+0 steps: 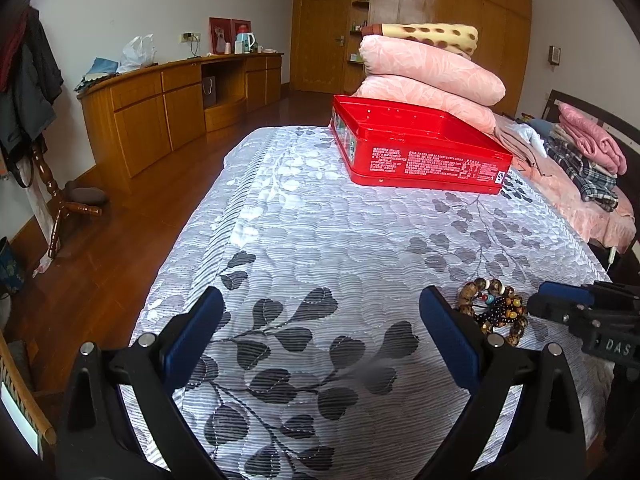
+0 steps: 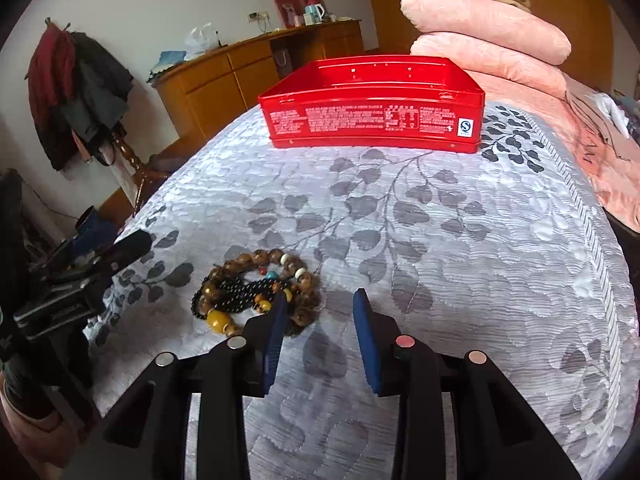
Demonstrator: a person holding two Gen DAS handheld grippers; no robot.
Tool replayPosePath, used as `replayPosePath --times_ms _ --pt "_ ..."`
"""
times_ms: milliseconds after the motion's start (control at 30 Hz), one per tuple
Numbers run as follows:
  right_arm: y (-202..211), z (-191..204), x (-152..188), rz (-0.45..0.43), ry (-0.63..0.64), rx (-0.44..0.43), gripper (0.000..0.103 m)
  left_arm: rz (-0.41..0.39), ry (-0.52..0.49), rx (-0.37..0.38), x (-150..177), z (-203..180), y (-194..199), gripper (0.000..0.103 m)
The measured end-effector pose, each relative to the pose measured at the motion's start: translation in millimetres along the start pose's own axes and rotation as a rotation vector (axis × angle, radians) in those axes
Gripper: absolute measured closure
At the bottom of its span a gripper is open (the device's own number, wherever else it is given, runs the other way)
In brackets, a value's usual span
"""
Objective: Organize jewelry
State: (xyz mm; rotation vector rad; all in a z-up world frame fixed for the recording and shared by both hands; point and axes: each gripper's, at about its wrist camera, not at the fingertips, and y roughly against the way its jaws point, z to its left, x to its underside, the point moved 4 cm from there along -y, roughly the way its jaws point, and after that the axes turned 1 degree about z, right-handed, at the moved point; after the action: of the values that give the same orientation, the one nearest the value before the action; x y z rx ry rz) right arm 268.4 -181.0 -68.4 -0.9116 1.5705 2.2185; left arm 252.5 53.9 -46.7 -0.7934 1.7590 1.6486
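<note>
A pile of bead bracelets point(image 2: 256, 288), brown, black and amber, lies on the grey leaf-patterned bedspread point(image 2: 440, 240). It also shows in the left wrist view point(image 1: 494, 310), just right of my left gripper's right finger. An open red tin box point(image 2: 374, 100) stands farther back on the bed; in the left wrist view the box point(image 1: 416, 148) is at upper right. My left gripper point(image 1: 322, 304) is wide open and empty above the bedspread. My right gripper point(image 2: 320, 300) is open and empty, its left finger just right of the beads.
Folded pink quilts point(image 1: 432, 76) are stacked behind the box. Folded clothes point(image 1: 584, 156) lie at the right. A wooden cabinet point(image 1: 172, 100) lines the far wall, a coat stand point(image 2: 80, 96) is at the left. The bed edge drops to a wooden floor point(image 1: 100, 264).
</note>
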Motion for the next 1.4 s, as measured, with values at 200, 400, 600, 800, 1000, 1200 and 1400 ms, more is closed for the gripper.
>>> replayPosePath --times_ms 200,400,600,800,1000,1200,1400 --pt "-10.7 9.4 2.2 0.025 0.030 0.018 0.072 -0.003 -0.007 0.002 0.6 -1.1 1.1 0.007" --pt "-17.3 18.9 1.2 0.031 0.069 0.025 0.075 0.004 0.002 0.000 1.7 0.0 -1.1 0.007" --pt "-20.7 24.4 -2.0 0.036 0.091 0.004 0.088 0.005 0.003 0.002 1.7 -0.2 -1.2 0.007" --pt "-5.6 19.8 -11.7 -0.002 0.051 -0.045 0.092 0.003 0.021 0.008 2.0 2.7 1.6 0.007" --pt "31.6 13.1 -30.8 -0.100 0.024 -0.101 0.092 0.006 0.020 0.022 0.4 -1.4 2.1 0.007" --pt "56.1 10.9 -43.6 -0.163 0.018 -0.133 0.092 0.006 -0.003 0.052 -1.0 -15.8 0.9 0.007" --pt "69.6 6.0 -46.5 -0.193 0.009 -0.138 0.092 0.006 -0.014 0.068 -1.8 -24.4 1.3 0.007"
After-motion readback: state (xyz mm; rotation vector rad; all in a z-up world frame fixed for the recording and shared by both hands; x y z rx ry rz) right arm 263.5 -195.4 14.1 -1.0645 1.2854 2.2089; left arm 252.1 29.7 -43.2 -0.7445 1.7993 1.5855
